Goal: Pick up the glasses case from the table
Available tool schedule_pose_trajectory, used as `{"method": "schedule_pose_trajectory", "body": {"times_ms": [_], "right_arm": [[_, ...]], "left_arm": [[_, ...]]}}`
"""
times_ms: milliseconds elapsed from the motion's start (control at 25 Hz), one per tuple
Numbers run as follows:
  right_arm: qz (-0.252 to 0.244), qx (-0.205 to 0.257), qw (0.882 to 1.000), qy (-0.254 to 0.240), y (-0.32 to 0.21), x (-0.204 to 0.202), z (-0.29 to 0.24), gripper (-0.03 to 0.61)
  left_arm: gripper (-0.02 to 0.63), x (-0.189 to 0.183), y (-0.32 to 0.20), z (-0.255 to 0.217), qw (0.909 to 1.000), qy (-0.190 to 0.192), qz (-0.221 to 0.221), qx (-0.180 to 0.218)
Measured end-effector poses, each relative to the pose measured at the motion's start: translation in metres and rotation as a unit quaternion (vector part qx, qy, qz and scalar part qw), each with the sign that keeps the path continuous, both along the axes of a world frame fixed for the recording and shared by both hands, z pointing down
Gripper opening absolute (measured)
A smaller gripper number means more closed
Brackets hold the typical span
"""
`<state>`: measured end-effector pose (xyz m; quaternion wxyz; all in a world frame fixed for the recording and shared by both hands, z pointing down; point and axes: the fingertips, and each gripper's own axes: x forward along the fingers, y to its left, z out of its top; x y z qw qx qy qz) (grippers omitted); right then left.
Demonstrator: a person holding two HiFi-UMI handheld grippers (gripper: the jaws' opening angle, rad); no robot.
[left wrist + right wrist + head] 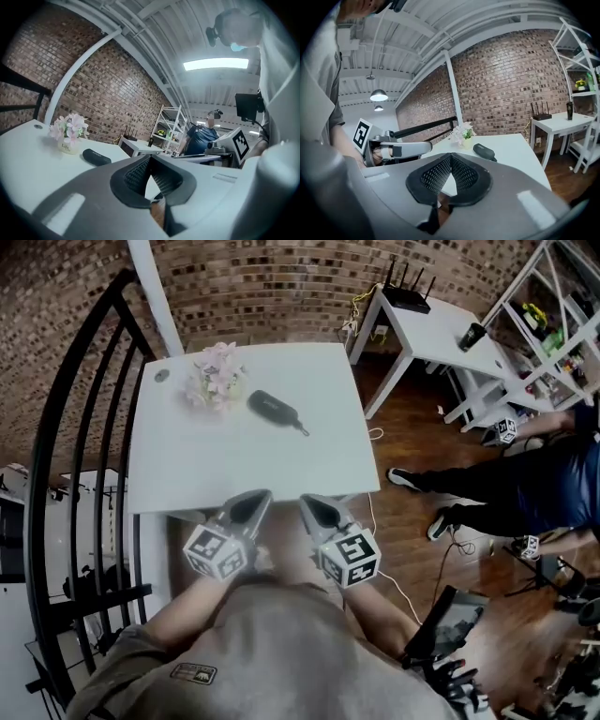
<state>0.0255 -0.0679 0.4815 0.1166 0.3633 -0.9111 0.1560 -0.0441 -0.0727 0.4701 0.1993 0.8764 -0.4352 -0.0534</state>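
Note:
The glasses case [273, 409] is a dark oblong pouch lying on the white table [234, 465], right of a small pot of pink flowers [215, 377]. Both grippers hover side by side at the table's near edge, well short of the case. In the head view my left gripper [259, 497] and right gripper [309, 502] both point at the table. In the left gripper view the case [96, 157] lies ahead to the left of the shut left gripper [150, 157]. In the right gripper view the case [484, 151] lies ahead to the right of the shut right gripper [451, 155]. Neither gripper holds anything.
A black railing [80, 437] runs along the table's left side. A small round object [162, 377] lies at the far left corner. To the right stand a second white table with a router [410, 298], a white shelf [553, 315], and a person [525, 488] low on the wooden floor.

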Motion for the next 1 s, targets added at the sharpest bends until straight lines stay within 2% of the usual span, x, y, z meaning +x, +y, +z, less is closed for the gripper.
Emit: {"method": "schedule_pose_trajectory", "body": {"times_ms": [360, 520, 720, 1000], "right_arm": [[-0.005, -0.009, 1.0, 0.028, -0.065, -0.035, 0.021, 0.012], [-0.018, -0.013, 0.999, 0.03, -0.095, -0.039, 0.029, 0.012], [-0.05, -0.013, 0.998, 0.047, -0.133, -0.041, 0.043, 0.012], [-0.076, -0.014, 0.995, 0.07, -0.19, -0.041, 0.058, 0.012]], "left_arm": [[0.002, -0.042, -0.064, 0.022, 0.9998, -0.018, 0.0, -0.014], [0.002, -0.052, -0.095, 0.033, 0.9987, -0.048, -0.008, -0.012], [0.002, -0.055, -0.134, 0.054, 0.9941, -0.108, -0.01, -0.011], [0.002, -0.053, -0.181, 0.072, 0.9898, -0.14, -0.012, -0.025]]}}
